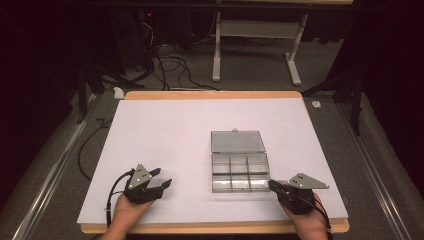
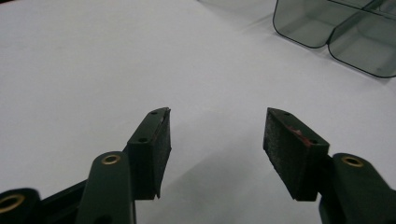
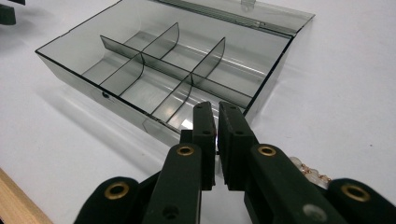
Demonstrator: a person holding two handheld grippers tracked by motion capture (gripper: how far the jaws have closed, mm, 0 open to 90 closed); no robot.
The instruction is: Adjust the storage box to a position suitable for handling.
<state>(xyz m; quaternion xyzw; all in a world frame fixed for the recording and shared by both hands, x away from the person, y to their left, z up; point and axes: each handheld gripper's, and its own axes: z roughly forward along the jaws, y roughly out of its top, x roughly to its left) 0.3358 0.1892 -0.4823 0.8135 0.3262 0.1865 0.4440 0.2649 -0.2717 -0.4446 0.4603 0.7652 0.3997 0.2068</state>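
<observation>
L gripper (image 1: 159,181): near the counter's near edge, held in the person's L hand (image 1: 131,210). Jaws wide apart, nothing betw. the pads; bare white counter (image 1: 165,130) under them in the L gripper view. Pads (image 2: 161,144) dark, the one at right in that view shows small reddish specks on top edge.

R gripper (image 1: 273,185): also near the near edge, in the R hand (image 1: 311,222), grey three-cornered plate on top. Jaws closed, only a thin slit betw. the fingers in the R gripper view; whether anything is pinched there can't tell. Tip sits just beside the near R corner of the organiser box (image 1: 240,172); touching or not, can't tell. Small string of pale beads (image 3: 310,171) shows beside the R gripper's body in its own view, partly hidden.

Organiser box: clear smoky plastic, just ahead of the R gripper and well off to the R of the L gripper. Lid (image 1: 237,141) open, laid back flat on the far side. Inside: dividers making 6 compartments, 2 rows of 3; all look empty. Rounded corners of the box at upper R in the L gripper view.

Beyond the counter's far wooden edge: dark floor, loose cables (image 1: 170,65), white frame legs (image 1: 217,50).
</observation>
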